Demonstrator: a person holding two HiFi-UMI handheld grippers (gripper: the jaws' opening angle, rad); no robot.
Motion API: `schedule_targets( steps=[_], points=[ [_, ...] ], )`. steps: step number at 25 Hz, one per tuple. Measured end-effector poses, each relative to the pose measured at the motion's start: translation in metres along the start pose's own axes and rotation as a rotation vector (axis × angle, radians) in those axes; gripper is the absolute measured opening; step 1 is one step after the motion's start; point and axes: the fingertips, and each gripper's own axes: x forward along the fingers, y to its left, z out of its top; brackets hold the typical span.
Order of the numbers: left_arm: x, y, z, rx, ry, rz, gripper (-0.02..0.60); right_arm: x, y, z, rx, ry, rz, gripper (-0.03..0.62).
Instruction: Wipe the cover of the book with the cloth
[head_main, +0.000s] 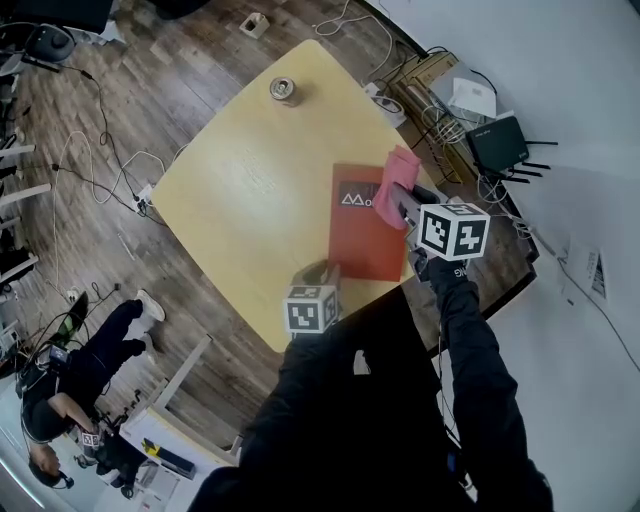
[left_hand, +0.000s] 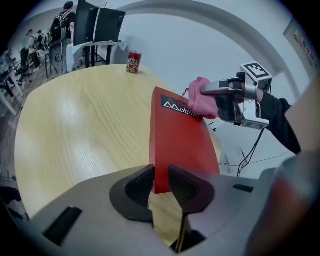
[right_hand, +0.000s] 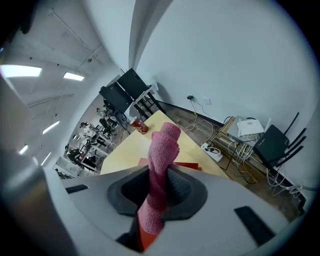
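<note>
Fluffy pink cloth (right_hand: 163, 150) beside a thin red book (head_main: 364, 236) on a pale wood-grain table (head_main: 250, 190)
The right gripper (right_hand: 159, 176) was clamped tight on the cloth at the book's far corner; the left gripper (left_hand: 161, 173) pinched the book's near edge

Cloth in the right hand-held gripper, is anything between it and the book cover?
Nothing visible. The cloth is at the book's far end, with nothing lying on the cover; the left hand-held gripper only clamps the near edge.
</note>
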Motion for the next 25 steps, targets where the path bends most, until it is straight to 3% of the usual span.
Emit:
schedule_targets(
  steps=[15, 25],
  points=[
    [0.004, -0.003, 0.001, 0.003, -0.005, -0.02, 0.114, 0.052, 0.065, -0.02, -0.005, 0.073, 0.127, 0.078],
    [0.002, 0.0, 0.003, -0.002, -0.01, -0.03, 0.114, 0.075, 0.076, -0.037, 0.0, 0.118, 0.138, 0.078]
  ],
)
